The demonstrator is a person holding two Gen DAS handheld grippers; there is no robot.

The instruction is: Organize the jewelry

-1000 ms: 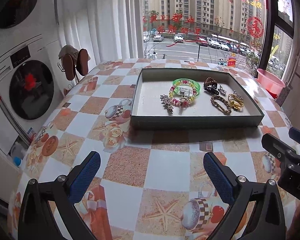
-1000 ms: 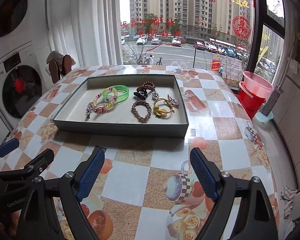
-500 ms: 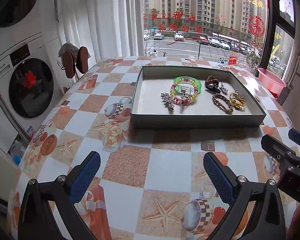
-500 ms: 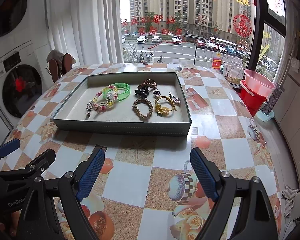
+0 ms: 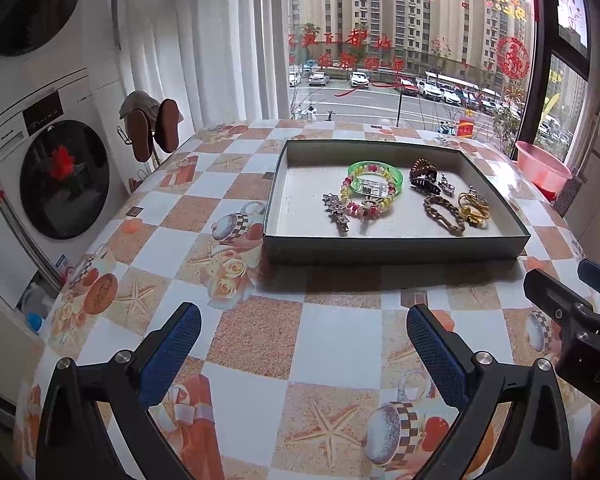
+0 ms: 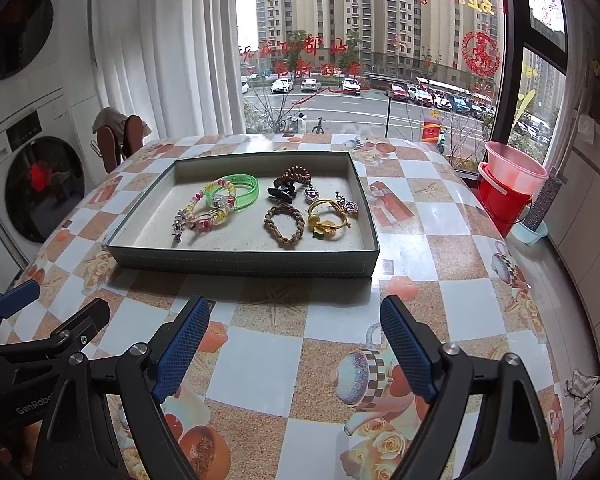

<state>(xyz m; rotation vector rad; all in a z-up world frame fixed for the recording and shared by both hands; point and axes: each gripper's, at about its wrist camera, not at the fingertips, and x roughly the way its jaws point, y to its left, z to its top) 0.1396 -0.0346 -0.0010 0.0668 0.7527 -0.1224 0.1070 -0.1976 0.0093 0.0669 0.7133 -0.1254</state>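
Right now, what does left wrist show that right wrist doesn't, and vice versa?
Left wrist only: bottles on the floor beside the washing machine.

Right wrist only: the red bucket under a pink basin, plus a cloth on the floor.

Both: the tray holding the green bangle, braided bracelet and gold bangle, and both open grippers, left gripper and right gripper, hovering short of the tray.

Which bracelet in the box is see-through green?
The green bangle, a smooth clear plastic ring toward the back of the tray. The beaded bracelet overlapping it is multicoloured, and the braided bracelet is brown.
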